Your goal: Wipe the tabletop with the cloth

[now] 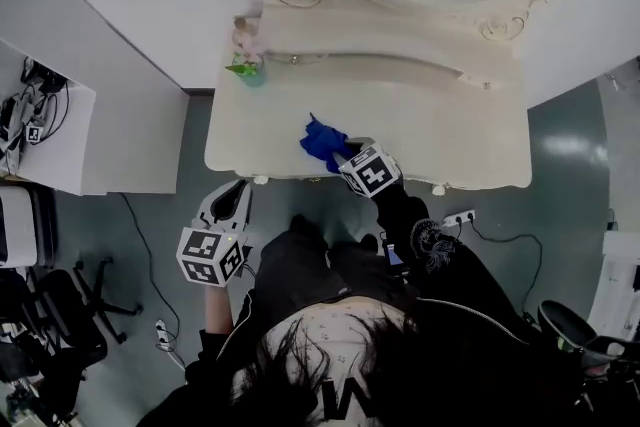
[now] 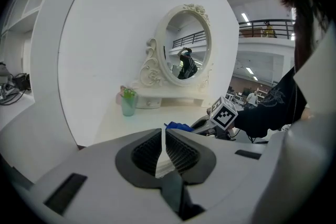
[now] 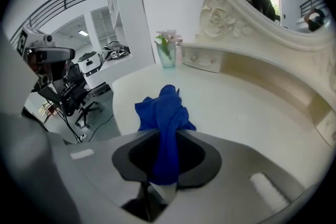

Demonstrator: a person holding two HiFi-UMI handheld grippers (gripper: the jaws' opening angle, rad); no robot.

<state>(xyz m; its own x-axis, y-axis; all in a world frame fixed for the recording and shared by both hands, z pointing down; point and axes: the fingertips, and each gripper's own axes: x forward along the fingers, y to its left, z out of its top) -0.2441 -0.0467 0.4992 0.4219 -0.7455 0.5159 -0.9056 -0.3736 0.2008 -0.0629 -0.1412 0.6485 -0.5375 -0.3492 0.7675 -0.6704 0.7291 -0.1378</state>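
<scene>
Head view: blue cloth (image 1: pixel 322 141) at the counter's (image 1: pixel 440 130) near edge, at right hand-held gripper (image 1: pixel 343 155); left hand-held gripper (image 1: pixel 238 190) off the counter, near left.
Left gripper view: jaws pressed together, empty.
Right gripper view: jaws pinching the bunched cloth.
Risk: a wide sweep could tip the far-left cup (image 1: pixel 250 70).

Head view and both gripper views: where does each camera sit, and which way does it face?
Head view: on the person's head, looking steeply down at the tabletop; shows hair, a dark sleeve, the left gripper off the tabletop, the right gripper on the blue cloth.
Left gripper view: off the tabletop's front, facing the mirror; own jaws together, empty.
Right gripper view: low over the tabletop, facing the cup; jaws clamp the cloth.
Shared: both gripper views show cloth, cup and mirror.
</scene>
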